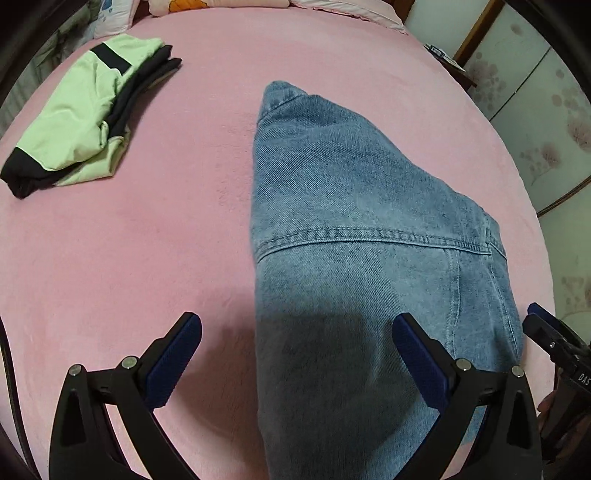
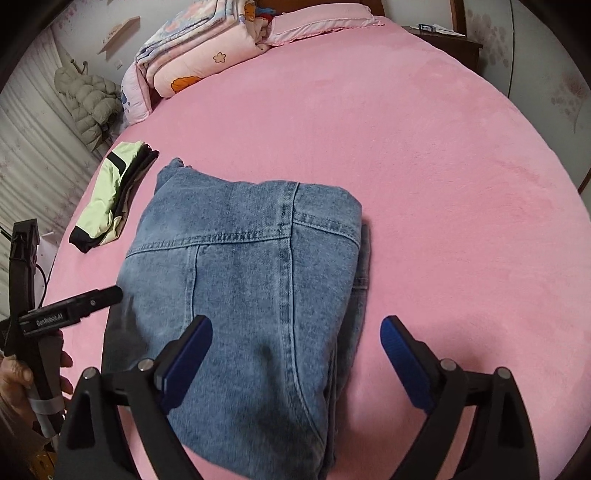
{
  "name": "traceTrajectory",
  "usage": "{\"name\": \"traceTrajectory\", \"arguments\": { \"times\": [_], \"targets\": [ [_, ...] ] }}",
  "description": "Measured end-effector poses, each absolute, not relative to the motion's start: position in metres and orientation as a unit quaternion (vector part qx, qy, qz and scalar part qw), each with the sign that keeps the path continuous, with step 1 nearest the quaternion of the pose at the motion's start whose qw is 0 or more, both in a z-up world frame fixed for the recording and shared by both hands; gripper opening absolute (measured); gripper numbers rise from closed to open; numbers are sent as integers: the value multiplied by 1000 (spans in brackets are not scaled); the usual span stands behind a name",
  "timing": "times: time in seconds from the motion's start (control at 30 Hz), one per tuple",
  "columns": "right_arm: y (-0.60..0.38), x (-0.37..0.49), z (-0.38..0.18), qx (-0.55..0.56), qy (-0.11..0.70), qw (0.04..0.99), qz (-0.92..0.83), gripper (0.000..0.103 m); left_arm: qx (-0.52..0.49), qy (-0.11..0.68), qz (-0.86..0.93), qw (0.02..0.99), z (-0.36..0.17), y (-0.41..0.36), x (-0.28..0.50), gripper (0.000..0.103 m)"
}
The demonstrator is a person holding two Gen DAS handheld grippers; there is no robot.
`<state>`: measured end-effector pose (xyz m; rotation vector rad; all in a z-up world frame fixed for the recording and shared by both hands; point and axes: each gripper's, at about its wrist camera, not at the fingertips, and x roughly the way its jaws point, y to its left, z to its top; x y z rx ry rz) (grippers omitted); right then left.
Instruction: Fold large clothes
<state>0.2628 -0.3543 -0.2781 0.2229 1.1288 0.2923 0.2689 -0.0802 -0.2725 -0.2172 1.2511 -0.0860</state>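
Denim jacket (image 2: 243,280), folded thick rectangle.

jeans (image 1: 351,258) near end cut by frame edge; papers (image 2: 437,27) on nightstand too small

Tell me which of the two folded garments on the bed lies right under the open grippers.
The blue denim garment, lying between both hand-held grippers' spread fingers. The green-and-black garment lies apart, farther back to the left on the pink bed.

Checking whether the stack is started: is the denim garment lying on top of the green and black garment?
No. The folded denim garment lies on the pink bedsheet apart from the green and black garment, pink showing between them.
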Motion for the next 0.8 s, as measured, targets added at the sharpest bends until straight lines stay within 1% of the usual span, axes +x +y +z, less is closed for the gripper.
{"name": "traceTrajectory", "arguments": {
  "times": [0.1,0.27,0.43,0.73,0.77,0.8],
  "targets": [
    [-354,271,-287,105,539,824,140,96,-126,605,-53,784,-289,-79,275,102],
    [-358,286,-311,118,573,797,148,96,-172,609,-70,771,-306,-72,282,102],
    [-369,296,-335,163,601,764,170,96,-171,605,-95,772,-315,-78,288,102],
    [-374,311,-356,194,598,744,224,97,-178,619,-137,753,-331,-90,312,103],
    [-373,312,-357,200,594,743,236,96,-181,619,-141,751,-333,-91,313,103],
    [-372,315,-357,209,588,739,253,91,-189,620,-145,747,-336,-90,315,103]
  ]
}}
